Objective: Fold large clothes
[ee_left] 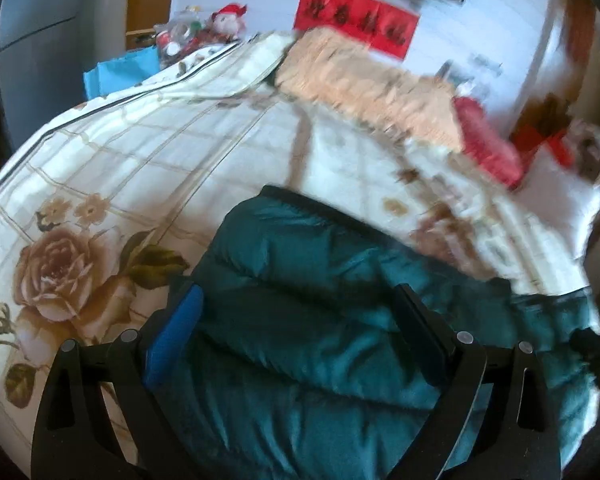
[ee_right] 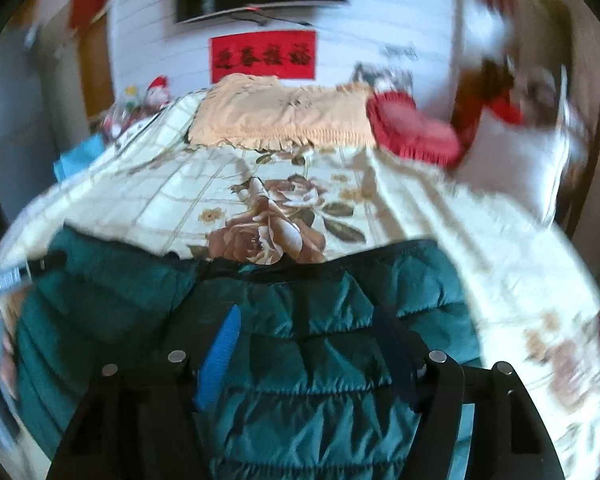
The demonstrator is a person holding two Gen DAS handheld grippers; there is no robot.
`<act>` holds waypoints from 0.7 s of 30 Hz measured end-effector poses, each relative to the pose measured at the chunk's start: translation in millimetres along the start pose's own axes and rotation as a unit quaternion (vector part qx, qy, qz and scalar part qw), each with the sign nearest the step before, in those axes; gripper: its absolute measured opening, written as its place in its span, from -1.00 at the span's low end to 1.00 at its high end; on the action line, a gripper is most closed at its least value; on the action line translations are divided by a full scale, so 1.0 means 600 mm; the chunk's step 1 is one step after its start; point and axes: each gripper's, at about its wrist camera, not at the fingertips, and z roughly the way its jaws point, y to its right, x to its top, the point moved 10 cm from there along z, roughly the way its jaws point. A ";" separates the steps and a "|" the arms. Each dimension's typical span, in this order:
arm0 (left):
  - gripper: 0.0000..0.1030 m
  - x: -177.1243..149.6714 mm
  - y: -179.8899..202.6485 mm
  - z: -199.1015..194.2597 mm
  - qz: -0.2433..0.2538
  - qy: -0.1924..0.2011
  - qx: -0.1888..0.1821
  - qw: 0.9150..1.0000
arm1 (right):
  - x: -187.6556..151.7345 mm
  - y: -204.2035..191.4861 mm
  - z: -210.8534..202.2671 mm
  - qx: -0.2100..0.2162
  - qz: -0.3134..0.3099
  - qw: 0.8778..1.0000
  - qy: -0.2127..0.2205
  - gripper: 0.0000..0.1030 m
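A dark teal quilted puffer jacket (ee_left: pixel 308 320) lies on a bed with a cream floral cover (ee_left: pixel 148 152). My left gripper (ee_left: pixel 300 304) is open just above the jacket, its blue-padded finger (ee_left: pixel 176 336) at the jacket's left edge. In the right wrist view the jacket (ee_right: pixel 308 360) spreads across the near part of the bed cover (ee_right: pixel 260 200), black collar edge toward the far side. My right gripper (ee_right: pixel 304 324) is open over the jacket's middle and holds nothing. The left gripper's body (ee_right: pixel 4 280) shows at the left edge.
A peach fringed blanket (ee_right: pixel 284 116) and a red cushion (ee_right: pixel 416 128) lie at the head of the bed. A white pillow (ee_right: pixel 520 160) sits at the right. Toys and a blue bag (ee_left: pixel 120 72) stand left of the bed. A red banner (ee_right: pixel 264 58) hangs on the wall.
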 end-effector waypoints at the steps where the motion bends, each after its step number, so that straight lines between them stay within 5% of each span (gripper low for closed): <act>1: 0.84 -0.005 -0.005 0.013 0.000 -0.015 0.005 1.000 | -0.001 0.012 0.013 0.000 0.013 1.000 -0.007 0.18; 12: 0.90 -0.011 0.000 0.056 0.010 -0.024 0.032 0.999 | -0.027 0.048 0.113 -0.036 0.013 0.996 -0.075 0.09; 18: 0.90 -0.011 -0.007 0.007 0.028 0.008 0.020 0.999 | -0.018 0.037 0.019 -0.012 -0.001 0.999 -0.033 0.11; 21: 0.90 -0.015 -0.009 -0.030 0.040 0.027 0.013 0.999 | -0.031 0.030 -0.037 0.000 -0.008 1.000 -0.017 0.29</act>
